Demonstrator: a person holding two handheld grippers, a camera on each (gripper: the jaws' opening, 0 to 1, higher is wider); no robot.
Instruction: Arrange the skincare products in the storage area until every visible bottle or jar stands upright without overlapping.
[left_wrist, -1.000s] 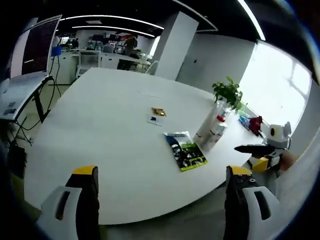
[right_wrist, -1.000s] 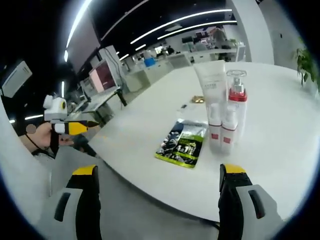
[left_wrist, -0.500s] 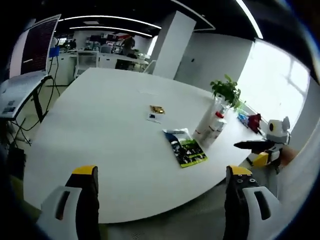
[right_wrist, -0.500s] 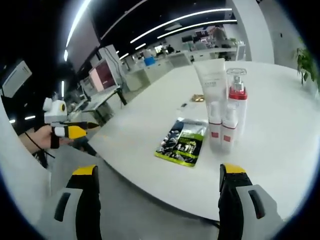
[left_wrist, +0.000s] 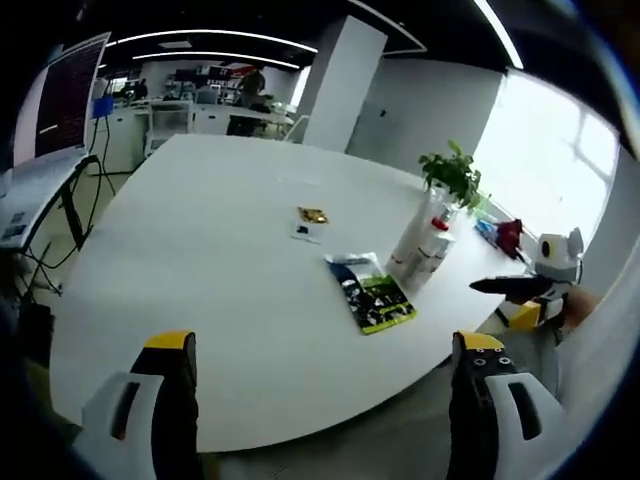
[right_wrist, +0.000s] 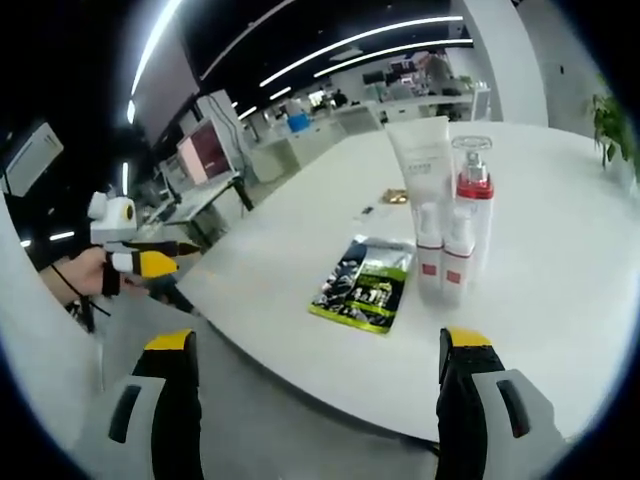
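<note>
The counter (right_wrist: 560, 300) is smooth and matt white, with a soft sheen toward the windows. On it lies a glossy printed foil-like packet (right_wrist: 368, 284). Just beside the packet stand plastic skincare containers: a matt white tube (right_wrist: 423, 168), a clear shiny pump bottle (right_wrist: 473, 200) with a red band, and two small white bottles (right_wrist: 444, 258).

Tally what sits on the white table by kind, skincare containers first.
Tube, white: 1
Pump bottle with red band: 1
Small white bottles with red labels: 2
Flat green-and-black packet: 1
Small gold item: 1
Small card: 1
Total: 7
</note>
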